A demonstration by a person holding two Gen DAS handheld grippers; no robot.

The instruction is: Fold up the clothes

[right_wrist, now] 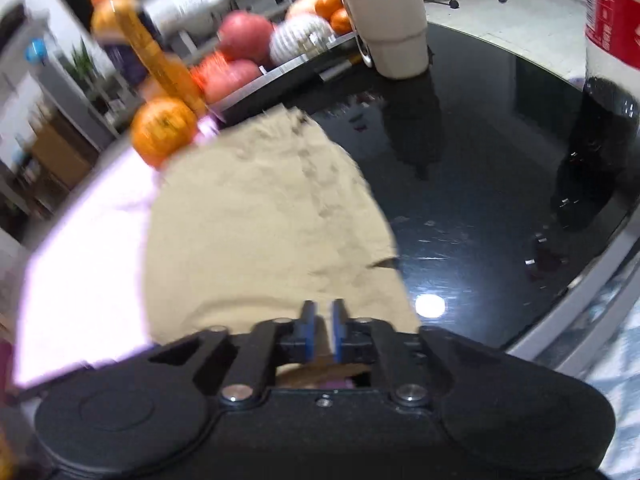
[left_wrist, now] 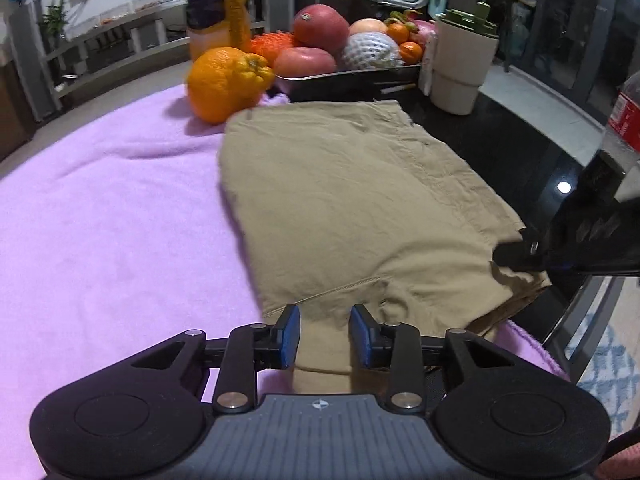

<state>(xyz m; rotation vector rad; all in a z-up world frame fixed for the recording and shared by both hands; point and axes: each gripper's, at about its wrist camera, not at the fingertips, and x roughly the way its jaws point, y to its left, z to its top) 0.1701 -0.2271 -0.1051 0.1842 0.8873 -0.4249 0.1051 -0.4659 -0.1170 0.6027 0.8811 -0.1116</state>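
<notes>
Though labelled, the bottle (right_wrist: pixel 610 20) shows nothing legible.

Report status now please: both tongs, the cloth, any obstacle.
Left tongs open over near hem. Right tongs nearly shut on khaki garment edge. Large orange touching the far corner.

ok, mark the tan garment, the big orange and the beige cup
tan garment (left_wrist: pixel 340 200): left wrist view, middle of the top layer.
big orange (left_wrist: pixel 224 84): left wrist view, front of the peel.
beige cup (right_wrist: pixel 392 28): right wrist view, side wall.
</notes>
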